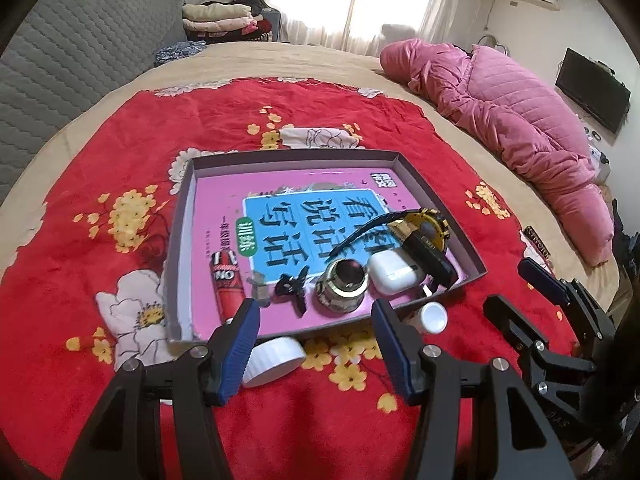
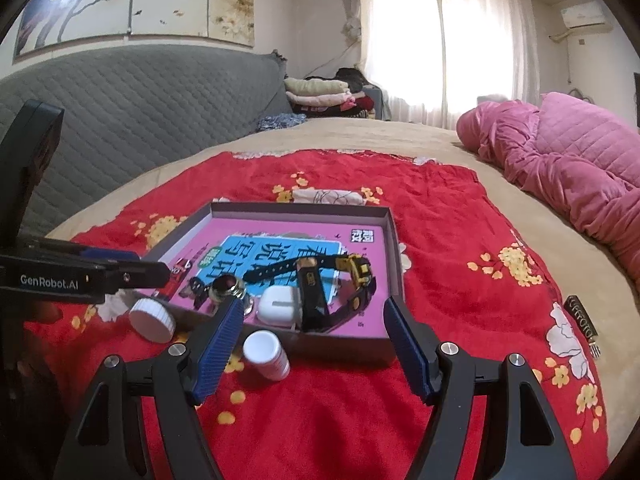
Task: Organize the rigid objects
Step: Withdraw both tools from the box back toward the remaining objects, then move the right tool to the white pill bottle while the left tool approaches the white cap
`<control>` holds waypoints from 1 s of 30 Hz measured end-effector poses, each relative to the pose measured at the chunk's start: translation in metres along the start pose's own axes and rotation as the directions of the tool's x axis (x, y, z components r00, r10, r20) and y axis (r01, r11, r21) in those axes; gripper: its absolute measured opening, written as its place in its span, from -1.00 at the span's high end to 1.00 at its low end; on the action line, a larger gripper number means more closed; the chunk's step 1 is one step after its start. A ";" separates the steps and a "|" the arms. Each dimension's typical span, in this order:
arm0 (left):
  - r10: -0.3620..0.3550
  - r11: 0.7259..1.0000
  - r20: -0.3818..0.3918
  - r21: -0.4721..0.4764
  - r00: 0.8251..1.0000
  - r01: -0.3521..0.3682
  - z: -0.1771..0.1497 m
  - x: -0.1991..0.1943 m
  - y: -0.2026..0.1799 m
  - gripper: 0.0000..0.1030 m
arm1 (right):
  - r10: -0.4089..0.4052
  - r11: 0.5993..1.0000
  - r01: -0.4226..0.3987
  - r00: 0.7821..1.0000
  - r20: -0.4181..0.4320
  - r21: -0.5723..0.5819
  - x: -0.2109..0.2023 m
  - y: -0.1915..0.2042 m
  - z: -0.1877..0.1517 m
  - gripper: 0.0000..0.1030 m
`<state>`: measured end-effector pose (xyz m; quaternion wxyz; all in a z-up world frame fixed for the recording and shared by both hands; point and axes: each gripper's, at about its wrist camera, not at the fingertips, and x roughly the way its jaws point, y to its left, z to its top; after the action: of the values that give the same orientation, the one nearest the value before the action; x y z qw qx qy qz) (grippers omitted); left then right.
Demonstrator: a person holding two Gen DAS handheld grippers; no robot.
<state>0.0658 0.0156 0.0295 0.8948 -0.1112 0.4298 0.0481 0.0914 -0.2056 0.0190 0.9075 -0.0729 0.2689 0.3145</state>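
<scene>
A shallow grey box tray [image 1: 186, 216] [image 2: 300, 210] lies on the red flowered blanket. Inside it, on a pink book [image 1: 280, 208], are a black-and-gold watch [image 1: 424, 232] [image 2: 356, 272], a white earbud case [image 1: 390, 274] [image 2: 276, 304], a round metal piece [image 1: 344, 284] [image 2: 226, 284] and a black clip [image 1: 294, 288]. Outside the near edge lie a white lid [image 1: 276, 360] [image 2: 152, 318] and a small white bottle [image 1: 432, 316] [image 2: 266, 354]. My left gripper [image 1: 316, 344] hovers open beside the lid. My right gripper [image 2: 314, 344] is open, with the bottle lying loose near its left finger.
A pink quilt [image 1: 520, 132] [image 2: 580, 176] is heaped along the right of the bed. A grey padded headboard [image 2: 140, 120] and folded clothes [image 1: 224, 18] stand behind. A dark lettered strip [image 2: 582, 318] lies right of the tray, near the blanket's edge.
</scene>
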 end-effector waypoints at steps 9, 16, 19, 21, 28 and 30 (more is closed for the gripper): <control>0.039 0.999 -0.059 0.005 0.998 -0.039 -0.030 -0.007 0.019 -0.12 | 0.018 1.000 -0.019 0.997 -0.070 -0.012 0.009 0.012 -0.008 -0.44; 0.051 0.999 -0.100 0.009 0.994 -0.050 -0.044 0.005 0.021 -0.12 | 0.023 1.000 -0.022 0.992 -0.128 0.004 0.022 0.013 -0.015 -0.44; 0.054 0.999 -0.106 0.011 0.993 -0.053 -0.046 0.010 0.021 -0.12 | 0.028 1.000 -0.027 0.990 -0.142 0.012 0.026 0.012 -0.017 -0.44; 0.052 0.999 -0.105 0.001 0.993 -0.052 -0.046 0.012 0.023 -0.12 | 0.036 0.999 -0.032 0.987 -0.155 0.023 0.029 0.011 -0.019 -0.44; 0.028 0.998 -0.104 -0.049 0.994 -0.033 -0.044 0.025 0.025 -0.12 | 0.054 0.998 -0.045 0.982 -0.181 0.054 0.041 0.009 -0.024 -0.44; 0.018 0.998 -0.104 -0.066 0.994 -0.025 -0.042 0.029 0.023 -0.12 | 0.060 0.997 -0.048 0.980 -0.188 0.064 0.044 0.008 -0.025 -0.44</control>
<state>0.0481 0.0278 -0.0225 0.8666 -0.1388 0.4746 0.0664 0.1044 -0.1829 -0.0255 0.8706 -0.0685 0.3651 0.3226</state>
